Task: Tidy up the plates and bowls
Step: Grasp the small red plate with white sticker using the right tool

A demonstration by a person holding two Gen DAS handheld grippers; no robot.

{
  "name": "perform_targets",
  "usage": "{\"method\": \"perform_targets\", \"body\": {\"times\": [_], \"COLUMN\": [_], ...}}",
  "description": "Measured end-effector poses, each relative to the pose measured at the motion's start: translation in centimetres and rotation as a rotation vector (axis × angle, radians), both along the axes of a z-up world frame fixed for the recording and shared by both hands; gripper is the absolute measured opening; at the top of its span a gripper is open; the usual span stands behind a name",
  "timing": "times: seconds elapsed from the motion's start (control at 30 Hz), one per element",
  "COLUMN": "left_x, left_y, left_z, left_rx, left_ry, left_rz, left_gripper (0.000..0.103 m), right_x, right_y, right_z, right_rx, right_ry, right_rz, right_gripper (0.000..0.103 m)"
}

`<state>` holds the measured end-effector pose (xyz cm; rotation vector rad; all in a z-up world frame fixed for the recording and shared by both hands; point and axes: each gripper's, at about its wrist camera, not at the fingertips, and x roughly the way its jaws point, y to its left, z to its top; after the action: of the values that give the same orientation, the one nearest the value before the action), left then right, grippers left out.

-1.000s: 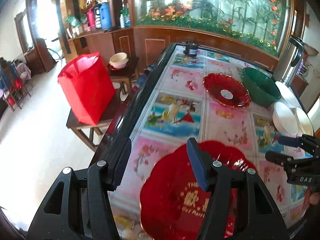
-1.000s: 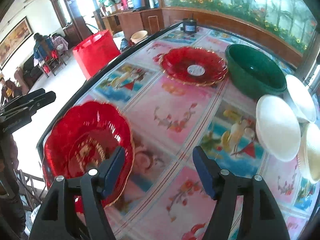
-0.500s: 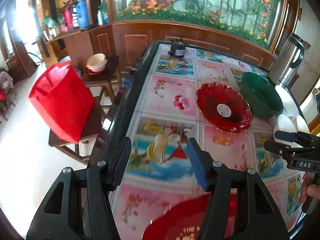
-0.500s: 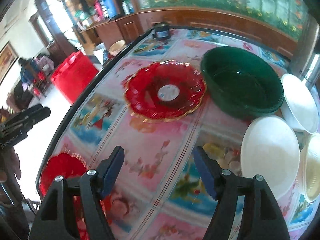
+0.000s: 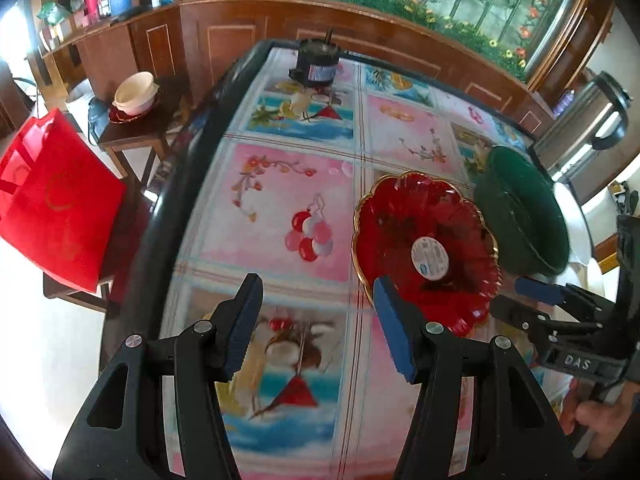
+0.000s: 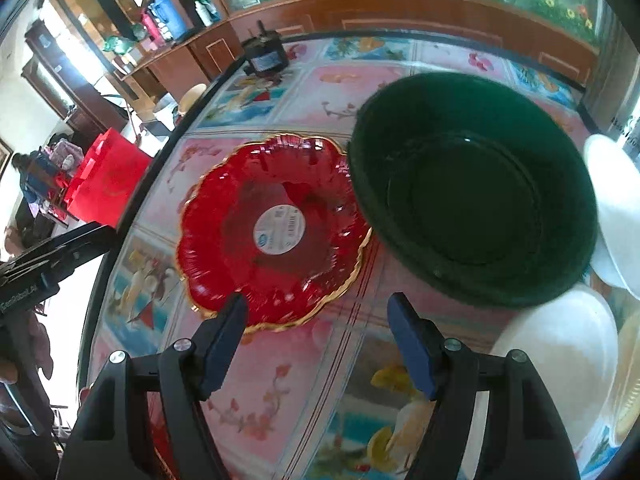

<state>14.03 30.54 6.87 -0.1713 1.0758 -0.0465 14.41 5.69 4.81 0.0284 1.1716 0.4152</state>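
Observation:
A red scalloped plate [image 6: 276,232] with a gold rim and a round white sticker lies on the patterned table; it also shows in the left wrist view [image 5: 424,244]. A dark green bowl [image 6: 472,188] sits right beside it, also in the left wrist view [image 5: 520,212]. White plates [image 6: 560,356] lie to the right. My right gripper [image 6: 316,340] is open and empty, just short of the red plate's near rim. My left gripper [image 5: 316,324] is open and empty over the table, left of the red plate. The right gripper also shows in the left wrist view [image 5: 516,296].
A black motor-like object [image 5: 318,66] stands at the table's far end. A red bag [image 5: 52,204] sits on a low stool left of the table, and a side table holds a cream bowl [image 5: 134,92]. A steel kettle [image 5: 588,132] stands at the far right.
Both grippers have moved forward along the table toward the far red plate and green bowl. The near red plate has dropped out of the left view. Both jaws stayed open.

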Motion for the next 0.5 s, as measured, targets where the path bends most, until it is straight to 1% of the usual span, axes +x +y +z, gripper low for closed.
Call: {"method": "perform_targets", "body": {"times": [0.07,0.1,0.13,0.17,0.2,0.27,0.4,0.5], "left_x": [1.1,1.6,2.0,2.4,2.9,3.8,5.4,6.1], "left_y": [-0.6,-0.9,-0.9,-1.1,-1.2,-1.5,-1.9,-1.9], "left_z": [-0.6,-0.9,-1.1,-1.4,-1.6,-2.3,-4.0,-4.9], "left_rx": [0.015,0.02,0.02,0.019,0.019,0.019,0.049,0.029], "left_ry": [0.007,0.01,0.014,0.018,0.023,0.042,0.091,0.118], "left_rz": [-0.007,-0.009,-0.007,-0.007,-0.008,-0.006,0.012,0.01], "left_gripper": [0.058,0.058,0.058,0.058,0.058,0.058,0.058,0.058], "right_x": [0.6,1.0,1.3,1.5,1.7,2.2,3.2,3.2], "right_y": [0.1,0.1,0.2,0.3,0.3,0.3,0.0,-0.2], "right_z": [-0.3,-0.5,-0.6,-0.7,-0.7,-0.8,-1.2,-1.7], "right_rx": [-0.006,-0.005,-0.005,-0.009,-0.013,-0.016,-0.015,-0.015], "right_ry": [0.009,0.015,0.016,0.015,0.013,0.011,0.025,0.039], "right_rz": [0.0,0.001,0.004,0.011,0.016,0.022,0.029,0.03], "right_gripper": [0.062,0.06,0.055,0.048,0.045,0.035,0.027,0.024]}}
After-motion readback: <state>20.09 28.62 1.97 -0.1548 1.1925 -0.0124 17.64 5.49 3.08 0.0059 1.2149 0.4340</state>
